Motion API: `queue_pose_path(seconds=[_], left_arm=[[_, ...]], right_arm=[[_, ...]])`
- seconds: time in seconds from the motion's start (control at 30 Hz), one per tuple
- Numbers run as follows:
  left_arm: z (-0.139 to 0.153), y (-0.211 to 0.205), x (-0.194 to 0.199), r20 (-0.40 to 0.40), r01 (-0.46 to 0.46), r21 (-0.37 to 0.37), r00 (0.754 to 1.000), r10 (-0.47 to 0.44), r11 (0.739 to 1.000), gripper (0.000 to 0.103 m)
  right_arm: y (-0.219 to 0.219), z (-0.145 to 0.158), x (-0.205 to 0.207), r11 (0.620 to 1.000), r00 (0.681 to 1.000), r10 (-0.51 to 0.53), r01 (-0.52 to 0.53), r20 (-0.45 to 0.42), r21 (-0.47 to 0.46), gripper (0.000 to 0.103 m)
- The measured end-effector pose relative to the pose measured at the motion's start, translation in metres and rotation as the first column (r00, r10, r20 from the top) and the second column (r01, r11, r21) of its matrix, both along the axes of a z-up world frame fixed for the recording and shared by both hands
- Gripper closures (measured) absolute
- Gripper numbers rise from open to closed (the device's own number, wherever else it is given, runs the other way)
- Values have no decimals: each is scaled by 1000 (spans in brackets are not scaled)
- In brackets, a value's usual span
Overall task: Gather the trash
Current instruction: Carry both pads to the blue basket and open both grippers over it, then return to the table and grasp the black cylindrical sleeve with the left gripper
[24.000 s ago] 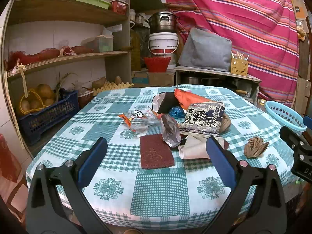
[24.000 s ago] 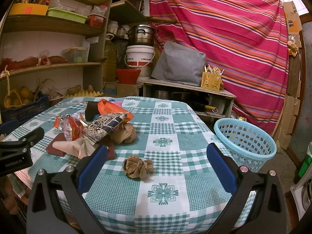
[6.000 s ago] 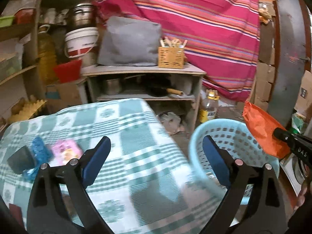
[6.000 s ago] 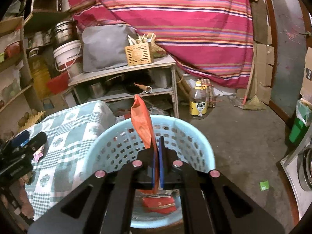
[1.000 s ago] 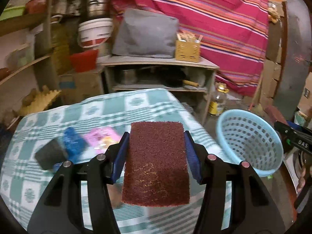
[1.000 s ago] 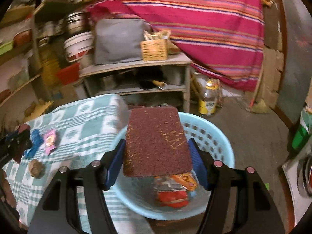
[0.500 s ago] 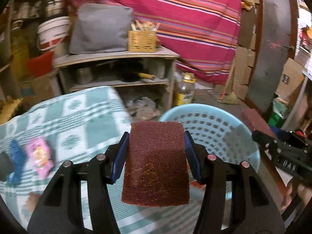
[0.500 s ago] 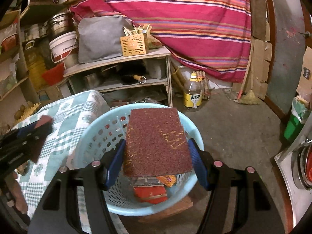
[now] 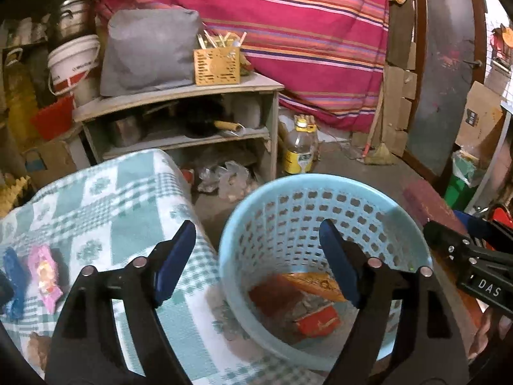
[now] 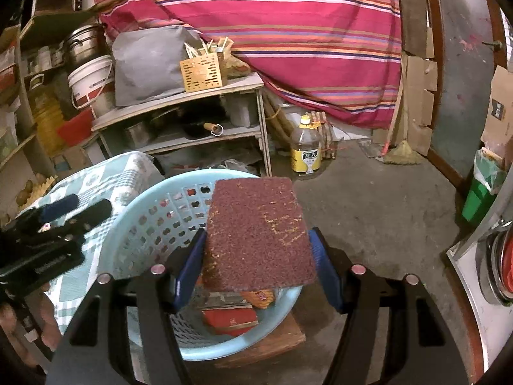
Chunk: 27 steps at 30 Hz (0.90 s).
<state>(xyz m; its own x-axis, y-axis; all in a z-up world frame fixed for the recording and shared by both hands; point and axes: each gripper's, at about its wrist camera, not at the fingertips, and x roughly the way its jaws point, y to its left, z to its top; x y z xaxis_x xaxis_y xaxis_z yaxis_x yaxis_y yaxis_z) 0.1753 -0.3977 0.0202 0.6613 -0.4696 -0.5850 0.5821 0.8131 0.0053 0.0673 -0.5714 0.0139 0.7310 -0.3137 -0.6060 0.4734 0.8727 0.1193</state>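
Note:
A light blue plastic basket (image 9: 253, 218) stands beside the table and holds red and orange wrappers (image 9: 315, 319). My left gripper (image 9: 258, 261) is open and empty above the basket's near rim. A dark red pad (image 9: 272, 295) lies inside the basket. My right gripper (image 10: 258, 258) is shut on a second dark red scouring pad (image 10: 258, 231), held flat over the basket (image 10: 141, 221); it also shows at the right of the left wrist view (image 9: 423, 205).
The table with a green checked cloth (image 9: 105, 199) is on the left, with a pink wrapper (image 9: 43, 277) and a blue wrapper (image 9: 12, 280) on it. A wooden shelf (image 9: 179, 96), an oil bottle (image 10: 306, 147) and a concrete floor lie behind.
My left gripper has opened and let go of its dark red pad, which now lies in the basket. My right gripper still holds its pad over the basket.

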Motion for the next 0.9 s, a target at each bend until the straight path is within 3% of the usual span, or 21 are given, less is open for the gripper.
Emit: queue_pose_path(seconds=[0.27,0.4,0.6,0.9], left_arm=[[15,44,10,25,-110,-11,994,110,994,19],[20,72,15,28,-161,-18,986,162,987,17],[26,113,21,35,-222,-11,974,222,975,14],[31,199,23,80,-345,19,936,342,939,6]], right_arm=[[8,-2,17,999,999,34,-34,12,4,39],[19,-3,28,999,999,32,-32,11,2,26],[37,5,31,999,999,40,-40,15,0,24],[109,20,48,990,990,137,-137,21,-24,18]])
